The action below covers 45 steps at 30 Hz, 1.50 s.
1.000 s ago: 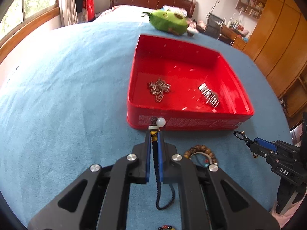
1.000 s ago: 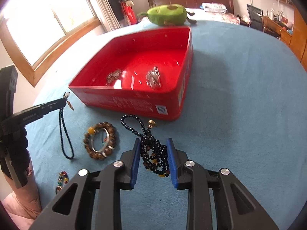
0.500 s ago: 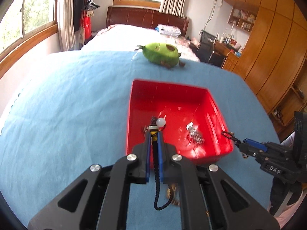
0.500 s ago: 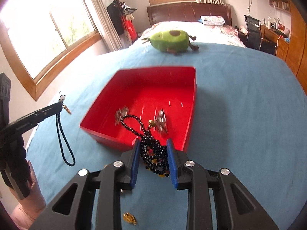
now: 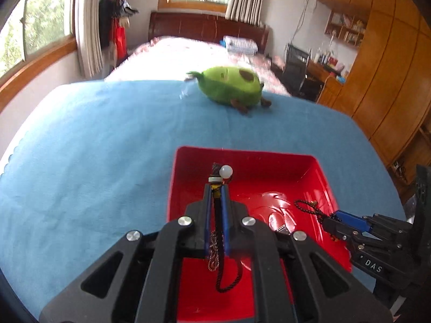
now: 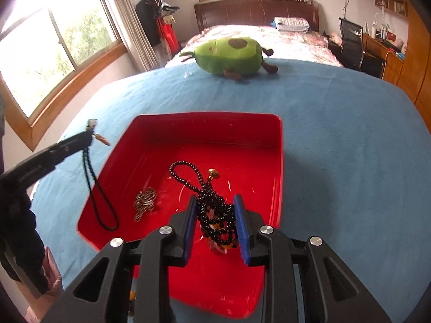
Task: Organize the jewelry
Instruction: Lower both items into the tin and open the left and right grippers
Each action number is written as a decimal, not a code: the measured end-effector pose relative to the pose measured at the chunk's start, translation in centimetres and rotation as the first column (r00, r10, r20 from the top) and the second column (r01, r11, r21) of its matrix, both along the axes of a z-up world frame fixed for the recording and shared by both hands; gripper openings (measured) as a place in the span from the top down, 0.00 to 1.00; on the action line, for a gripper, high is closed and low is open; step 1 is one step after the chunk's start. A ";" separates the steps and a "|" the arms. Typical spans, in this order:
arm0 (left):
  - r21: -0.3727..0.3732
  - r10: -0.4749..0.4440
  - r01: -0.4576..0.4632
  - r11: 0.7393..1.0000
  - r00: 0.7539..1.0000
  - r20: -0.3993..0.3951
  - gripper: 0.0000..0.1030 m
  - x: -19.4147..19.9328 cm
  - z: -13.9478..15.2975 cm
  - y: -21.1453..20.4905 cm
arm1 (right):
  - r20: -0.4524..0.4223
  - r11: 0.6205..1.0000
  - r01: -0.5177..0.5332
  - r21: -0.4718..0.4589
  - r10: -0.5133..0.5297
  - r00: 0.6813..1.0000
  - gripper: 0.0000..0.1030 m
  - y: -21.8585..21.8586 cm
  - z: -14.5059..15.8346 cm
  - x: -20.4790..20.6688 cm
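Note:
A red tray (image 5: 188, 156) (image 6: 280, 145) sits on the blue cloth. My left gripper (image 5: 215, 188) is shut on a black cord necklace (image 5: 219, 274) with a white bead, held above the tray's near left part; it also shows in the right wrist view (image 6: 89, 134). My right gripper (image 6: 215, 204) is shut on a bunch of black bead necklace (image 6: 212, 207) above the tray; it also shows in the left wrist view (image 5: 330, 222). A silver chain (image 6: 145, 202) lies in the tray.
A green avocado plush (image 5: 229, 84) (image 6: 229, 53) lies on the far edge of the blue cloth (image 5: 94, 148). A bed, a window and wooden wardrobes stand beyond.
Both grippers have lifted with their necklaces and moved forward from the cloth in front of the tray to above the tray's inside.

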State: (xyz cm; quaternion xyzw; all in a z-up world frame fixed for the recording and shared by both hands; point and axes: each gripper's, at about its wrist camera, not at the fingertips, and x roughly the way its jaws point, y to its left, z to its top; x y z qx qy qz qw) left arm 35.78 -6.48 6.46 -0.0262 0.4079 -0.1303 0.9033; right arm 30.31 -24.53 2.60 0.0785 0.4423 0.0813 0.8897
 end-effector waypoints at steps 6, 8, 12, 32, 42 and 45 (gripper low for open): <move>0.029 -0.008 0.009 1.000 0.999 -0.033 0.95 1.9 -2.1 -0.7 | -0.045 1.000 -0.002 -0.022 0.001 0.999 0.74 0.6 -2.0 2.4; 0.032 -0.011 0.012 0.999 0.999 -0.030 0.95 2.1 -2.2 -0.9 | -0.053 1.000 -0.002 -0.025 0.001 0.999 0.74 0.7 -2.4 2.8; 0.048 -0.015 0.018 0.999 0.999 -0.048 0.95 2.6 -3.1 -1.3 | -0.061 0.999 0.003 -0.035 -0.005 0.998 0.74 0.7 -2.9 3.0; 0.095 -0.007 0.017 0.995 0.995 -0.104 0.94 3.4 -5.1 -1.6 | -0.081 0.998 0.018 -0.063 -0.023 0.996 0.73 0.9 -3.9 3.7; 0.114 0.003 0.009 0.993 0.995 -0.101 0.93 3.4 -5.2 -1.8 | -0.082 0.998 0.018 -0.062 -0.023 0.996 0.73 0.8 -3.9 3.7; 0.117 0.000 0.012 0.993 0.995 -0.099 0.93 3.2 -5.2 -1.9 | -0.083 0.998 0.021 -0.059 -0.026 0.996 0.73 0.7 -3.9 3.7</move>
